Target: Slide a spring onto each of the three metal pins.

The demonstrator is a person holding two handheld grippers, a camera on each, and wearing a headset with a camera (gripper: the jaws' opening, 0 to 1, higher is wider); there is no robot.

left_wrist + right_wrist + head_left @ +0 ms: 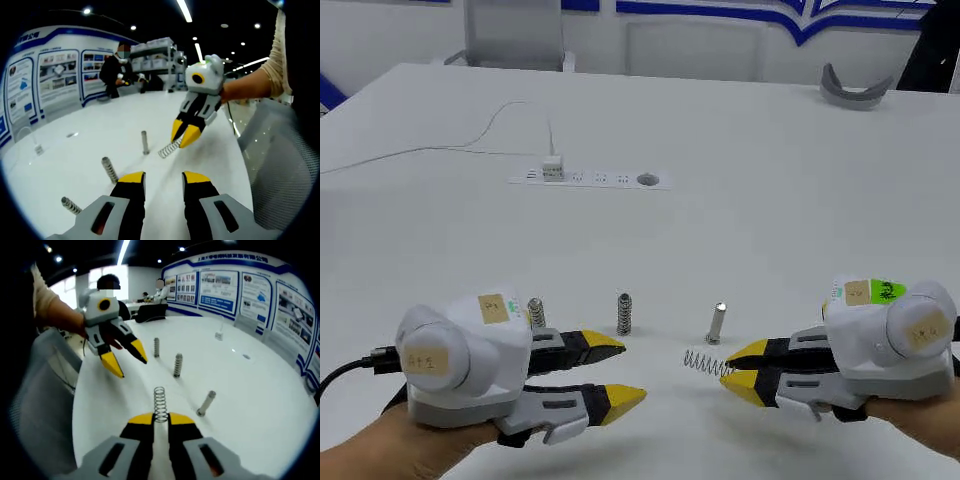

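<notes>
Three metal pins stand in a row on the white table. The left pin and the middle pin each carry a spring. The right pin is bare. My right gripper is shut on a loose spring, holding it level just left of and in front of the bare pin. The spring sticks out past the yellow tips. My left gripper is open with nothing in it, near the front edge, in front of the left and middle pins.
A white power strip with a plugged-in adapter and cable lies further back on the table. A grey curved object rests at the far right. People stand in the background by display boards.
</notes>
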